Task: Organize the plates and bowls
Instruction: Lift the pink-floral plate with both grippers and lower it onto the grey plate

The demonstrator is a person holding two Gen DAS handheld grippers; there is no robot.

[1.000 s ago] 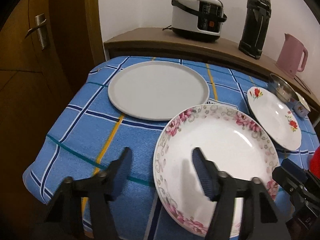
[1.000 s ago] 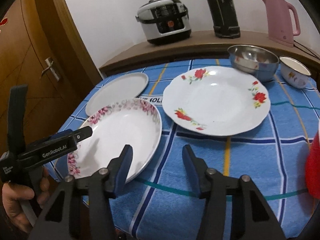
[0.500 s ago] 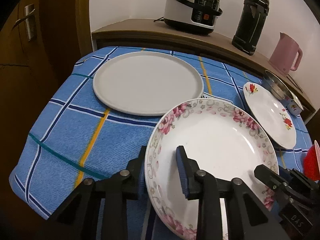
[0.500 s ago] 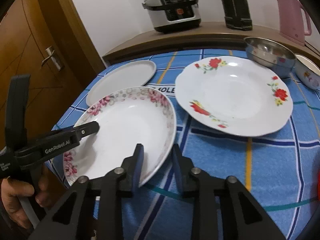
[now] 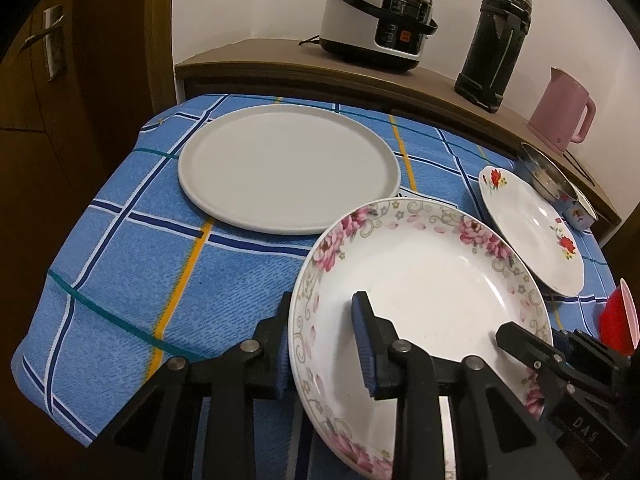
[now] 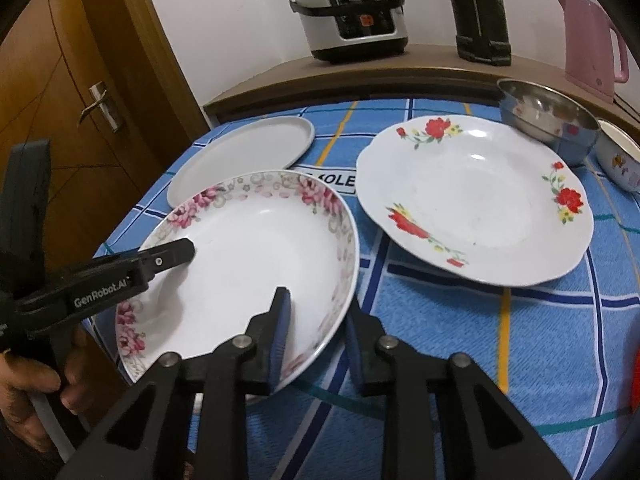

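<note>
Left wrist view: the left gripper (image 5: pixel 324 344) has just been closing, and its fingers (image 5: pixel 365 344) now straddle the near-left rim of the pink-rose plate (image 5: pixel 424 280), one blue pad inside the dish, the other outside under the rim. It is a narrow clamp, grasping the plate's edge. The plate itself looks tipped, its left edge raised off the blue checked cloth on the desk (image 5: pixel 132 264). Beyond it lies the flat grey plate (image 5: pixel 288 168), bare, just touching or overlapped by the rose plate's far rim; which one I cannot tell. To the right sits the red-flower plate (image 5: pixel 532 236), with a steel bowl (image 5: pixel 546 172) and a small enamel bowl (image 5: pixel 580 214) behind it. The right gripper (image 5: pixel 520 340) pokes in from the lower right onto the same plate.

Right wrist view: the right gripper (image 6: pixel 316 320) has also just been closing, and its fingers (image 6: pixel 280 320) pinch the near-right rim of the pink-rose plate (image 6: pixel 248 256), the left pad inside the dish, the right one outside. It is clenched on the rim. Across the plate, the left gripper's tip (image 6: pixel 176 252) rests on the opposite rim, held by a hand (image 6: pixel 28 392) at the lower left. The red-flower plate (image 6: pixel 476 200) lies flat just beside, apart from the held one. The rice cooker (image 6: pixel 352 12) and pink kettle (image 6: pixel 592 44) stand on the shelf behind.
</note>
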